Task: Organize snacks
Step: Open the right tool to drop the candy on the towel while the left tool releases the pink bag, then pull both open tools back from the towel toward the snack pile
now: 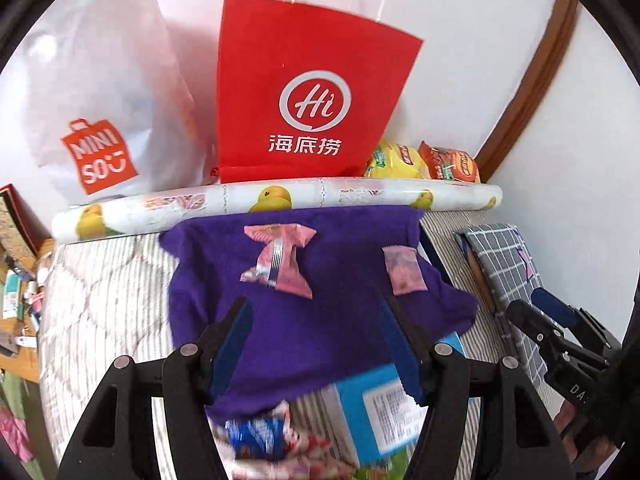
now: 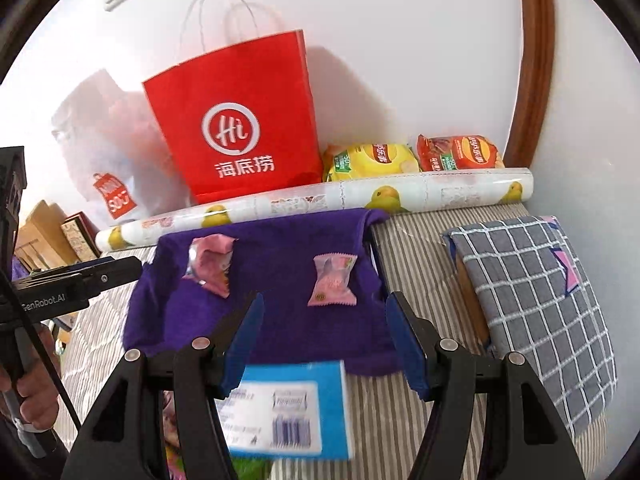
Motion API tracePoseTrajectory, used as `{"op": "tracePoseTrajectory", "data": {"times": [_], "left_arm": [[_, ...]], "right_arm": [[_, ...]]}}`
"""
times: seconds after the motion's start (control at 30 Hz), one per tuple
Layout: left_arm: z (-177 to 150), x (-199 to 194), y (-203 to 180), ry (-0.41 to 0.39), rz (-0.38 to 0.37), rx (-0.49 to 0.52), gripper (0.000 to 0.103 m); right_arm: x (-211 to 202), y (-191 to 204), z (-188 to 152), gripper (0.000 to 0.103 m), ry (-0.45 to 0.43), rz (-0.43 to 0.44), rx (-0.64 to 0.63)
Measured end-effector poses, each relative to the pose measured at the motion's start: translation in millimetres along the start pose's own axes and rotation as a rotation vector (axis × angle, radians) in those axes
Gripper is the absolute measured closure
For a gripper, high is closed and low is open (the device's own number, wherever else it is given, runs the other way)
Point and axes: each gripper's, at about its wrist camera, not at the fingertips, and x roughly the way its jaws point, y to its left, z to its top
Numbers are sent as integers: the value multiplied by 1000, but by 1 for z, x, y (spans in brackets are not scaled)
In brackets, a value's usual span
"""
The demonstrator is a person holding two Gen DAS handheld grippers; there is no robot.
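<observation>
Two pink wrapped snacks lie on a purple cloth point(image 1: 340, 312): a larger one point(image 1: 280, 260) at the left and a smaller one point(image 1: 404, 270) at the right; they also show in the right wrist view, the larger point(image 2: 210, 266) and the smaller point(image 2: 332, 280). A blue box point(image 2: 288, 412) lies at the cloth's near edge, with a blue-and-white snack pack point(image 1: 256, 436) beside it. My left gripper point(image 1: 316, 320) is open and empty above the cloth. My right gripper point(image 2: 324, 316) is open and empty just before the smaller snack.
A red paper bag point(image 1: 312, 92) and a white MINISO bag point(image 1: 100, 120) stand against the wall behind a roll of duck-print paper point(image 1: 280, 200). Yellow point(image 2: 372, 160) and red point(image 2: 460, 154) chip bags lie at its right. A grey checked cushion point(image 2: 540, 300) lies at the right.
</observation>
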Motion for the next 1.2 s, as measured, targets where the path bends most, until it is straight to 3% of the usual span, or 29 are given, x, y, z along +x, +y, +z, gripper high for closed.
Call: {"op": "tracePoseTrajectory", "data": {"times": [0.33, 0.53, 0.97, 1.2], "left_arm": [[-52, -55, 0, -29, 38, -27, 40], [-78, -76, 11, -40, 78, -55, 40], [-131, -70, 37, 13, 85, -127, 40], [-155, -62, 49, 37, 67, -160, 39]], "right_arm": [[-60, 8, -44, 40, -30, 35, -7], [-75, 13, -71, 40, -9, 56, -6], [-54, 24, -142, 40, 121, 126, -41], [-44, 37, -175, 40, 184, 218, -32]]}}
